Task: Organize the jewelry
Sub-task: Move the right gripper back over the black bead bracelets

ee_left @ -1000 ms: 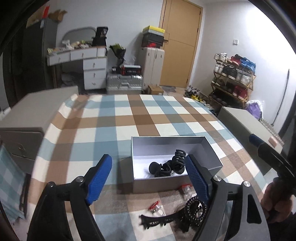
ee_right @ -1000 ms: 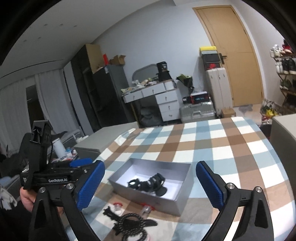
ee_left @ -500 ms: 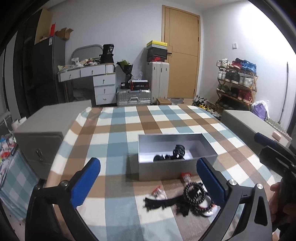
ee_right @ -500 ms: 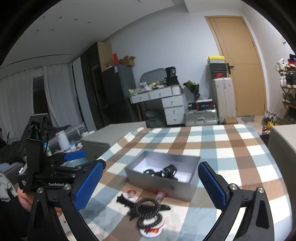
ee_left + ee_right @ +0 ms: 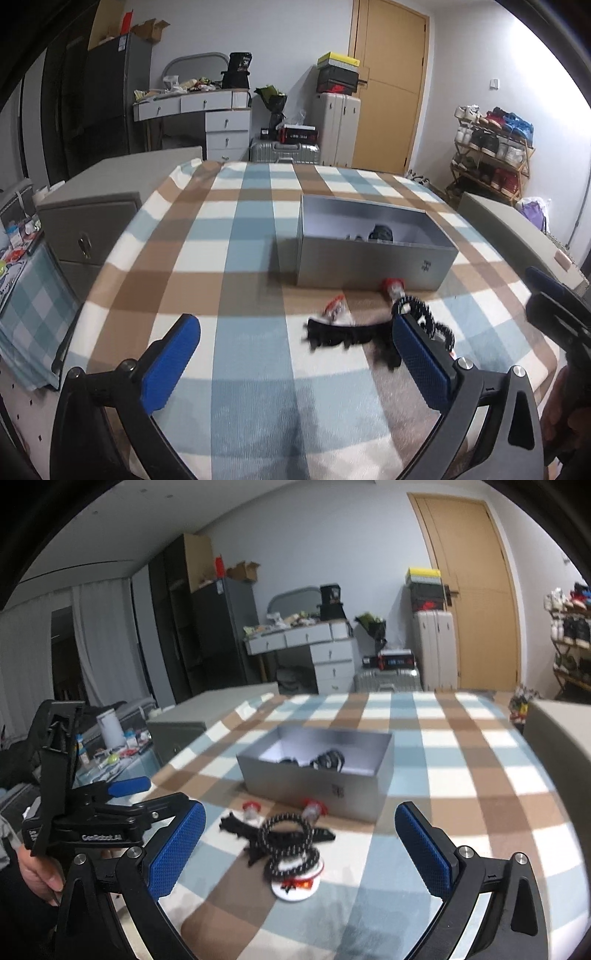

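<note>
A grey open box (image 5: 373, 264) (image 5: 314, 779) stands on the checked cloth with black hair pieces (image 5: 380, 233) (image 5: 328, 760) inside. In front of it lie a black hair clip (image 5: 340, 334) (image 5: 236, 825), black speckled hair ties (image 5: 424, 314) (image 5: 291, 840), two small red-and-clear items (image 5: 393, 286) (image 5: 313, 808) and a white round item (image 5: 295, 886). My left gripper (image 5: 295, 363) is open and empty, short of the pile. My right gripper (image 5: 301, 845) is open too, with the hair ties lying ahead between its blue pads, untouched.
Grey cabinets (image 5: 88, 214) (image 5: 517, 236) flank the cloth-covered surface. A white dresser (image 5: 218, 122), suitcases (image 5: 284, 151), a wooden door (image 5: 391, 85) and a shoe rack (image 5: 491, 155) stand at the back. A hand (image 5: 37, 871) holds the left tool.
Both grippers pulled back and sank lower, so the box looks farther off and the loose pile sits between them. The left jaws widened.
</note>
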A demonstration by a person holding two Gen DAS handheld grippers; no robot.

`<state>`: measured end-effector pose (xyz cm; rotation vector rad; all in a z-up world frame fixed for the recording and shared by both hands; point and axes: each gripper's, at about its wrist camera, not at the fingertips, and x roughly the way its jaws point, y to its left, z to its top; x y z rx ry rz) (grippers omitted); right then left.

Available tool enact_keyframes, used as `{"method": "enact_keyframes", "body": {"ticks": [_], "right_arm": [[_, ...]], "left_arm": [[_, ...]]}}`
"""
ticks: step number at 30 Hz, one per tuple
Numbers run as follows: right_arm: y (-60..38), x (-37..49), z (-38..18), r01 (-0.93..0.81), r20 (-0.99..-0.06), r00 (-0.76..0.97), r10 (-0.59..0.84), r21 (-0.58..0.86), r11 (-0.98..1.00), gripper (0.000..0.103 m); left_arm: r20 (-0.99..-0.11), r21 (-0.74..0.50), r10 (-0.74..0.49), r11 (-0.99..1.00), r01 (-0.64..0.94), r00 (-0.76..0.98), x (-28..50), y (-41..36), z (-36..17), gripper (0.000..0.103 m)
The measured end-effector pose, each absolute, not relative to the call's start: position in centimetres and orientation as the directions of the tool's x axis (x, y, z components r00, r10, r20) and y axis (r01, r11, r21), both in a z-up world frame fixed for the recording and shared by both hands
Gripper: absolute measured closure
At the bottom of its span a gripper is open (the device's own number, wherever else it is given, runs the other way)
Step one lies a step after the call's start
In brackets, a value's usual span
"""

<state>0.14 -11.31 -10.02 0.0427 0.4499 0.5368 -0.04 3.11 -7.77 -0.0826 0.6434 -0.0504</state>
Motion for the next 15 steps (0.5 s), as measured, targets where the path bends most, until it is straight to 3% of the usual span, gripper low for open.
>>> {"method": "enact_keyframes", "body": {"ticks": [15], "right_arm": [[-7.9,4.6,-13.1,-0.486,-0.572,0.648,0.503,0.197,0.851,0.001]], "left_arm": [[-0.608,-0.1,-0.061,0.995,0.0,0.791,-1.0,4.1,-8.4,0.001]]}}
